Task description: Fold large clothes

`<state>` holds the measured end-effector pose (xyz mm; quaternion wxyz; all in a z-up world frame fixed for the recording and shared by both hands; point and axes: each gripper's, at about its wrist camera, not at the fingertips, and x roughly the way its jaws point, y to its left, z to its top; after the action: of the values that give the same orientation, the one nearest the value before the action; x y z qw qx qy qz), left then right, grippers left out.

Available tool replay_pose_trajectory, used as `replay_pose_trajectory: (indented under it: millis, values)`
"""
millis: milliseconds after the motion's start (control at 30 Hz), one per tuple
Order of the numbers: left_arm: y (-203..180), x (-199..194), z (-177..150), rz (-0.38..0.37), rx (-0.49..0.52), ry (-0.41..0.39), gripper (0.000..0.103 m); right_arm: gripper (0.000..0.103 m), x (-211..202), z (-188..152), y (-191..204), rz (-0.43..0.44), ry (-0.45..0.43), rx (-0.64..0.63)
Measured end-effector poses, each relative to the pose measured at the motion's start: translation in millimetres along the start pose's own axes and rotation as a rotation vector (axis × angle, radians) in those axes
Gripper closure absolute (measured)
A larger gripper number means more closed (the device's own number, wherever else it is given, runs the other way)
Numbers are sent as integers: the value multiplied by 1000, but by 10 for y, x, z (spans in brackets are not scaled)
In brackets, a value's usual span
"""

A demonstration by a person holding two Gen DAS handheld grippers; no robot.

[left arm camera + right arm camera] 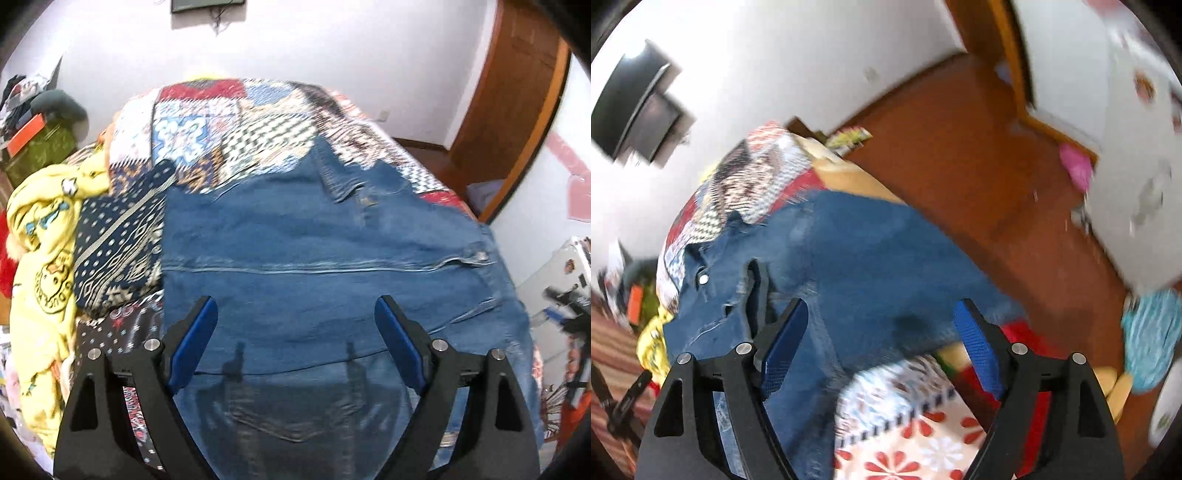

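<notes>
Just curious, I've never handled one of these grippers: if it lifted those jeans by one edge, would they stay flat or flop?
Probably flop: the jeans drape over the bed's edge and crease along the fold. Likely heavy for cloth, as the denim looks thick with stout seams. Unlikely to slip, given the coarse weave.

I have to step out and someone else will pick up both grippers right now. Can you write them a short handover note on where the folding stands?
Left hand-held gripper: open, holding nothing, above the blue jeans.
Right hand-held gripper: open, holding nothing, over the edge of the jeans by the side of the bed.
Jeans: lying on the patchwork bedspread, already doubled over at least once; a back pocket faces up near the left gripper. One edge hangs toward the floor side.
Yellow garment: bunched at the bed's left side, unfolded.
Left to do: likely another fold on the jeans, then the yellow garment.
</notes>
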<state>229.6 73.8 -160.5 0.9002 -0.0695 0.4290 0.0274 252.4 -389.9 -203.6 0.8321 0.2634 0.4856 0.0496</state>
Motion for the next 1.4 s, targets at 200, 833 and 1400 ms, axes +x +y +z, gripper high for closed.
replay_pose_trajectory:
  millis: [200, 833, 1400]
  values:
    - [-231, -52, -17, -23, 58, -4, 16, 23, 465, -201, -431, 77, 153, 202]
    - [-5, -39, -183, 18, 12, 25, 16, 89, 505, 222, -210, -41, 0, 177]
    - [103, -230, -297, -4, 31, -14, 16, 93, -374, 55, 2179, 206, -183, -481]
